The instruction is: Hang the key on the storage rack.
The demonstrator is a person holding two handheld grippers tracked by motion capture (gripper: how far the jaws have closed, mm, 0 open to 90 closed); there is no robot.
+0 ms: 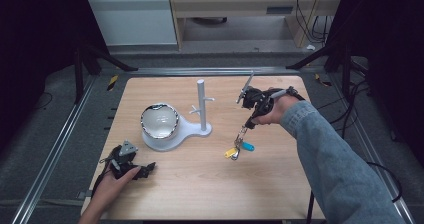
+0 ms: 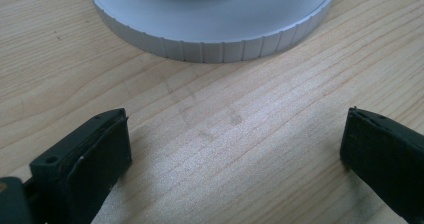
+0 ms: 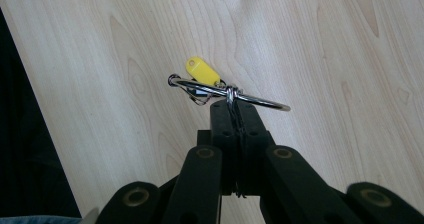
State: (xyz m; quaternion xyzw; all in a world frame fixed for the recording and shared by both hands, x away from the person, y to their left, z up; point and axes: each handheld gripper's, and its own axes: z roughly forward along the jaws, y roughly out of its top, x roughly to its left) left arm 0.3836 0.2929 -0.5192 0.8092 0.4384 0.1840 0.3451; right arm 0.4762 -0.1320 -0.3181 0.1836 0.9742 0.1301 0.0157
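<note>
Left gripper (image 1: 148,169) down on table (image 1: 200,184) at near-left corner, jaws apart over bare wood. Straight ahead of those jaws, just beyond: rim of stand base (image 2: 215,39). On that base: bowl (image 1: 159,121) at the end nearer left gripper, pegged post (image 1: 201,105) at the far end, toward the right gripper. Right gripper (image 1: 243,130) raised over right half of table, well apart from left gripper, right of post. Key ring (image 3: 227,92) pinched at its jaw tips, lying crosswise to them. Below the tips: keys and two tags (image 1: 239,149), lowest ones at or touching table, can't tell which. In right gripper view, one tag (image 3: 203,70) just past ring, left of jaw line.
</note>
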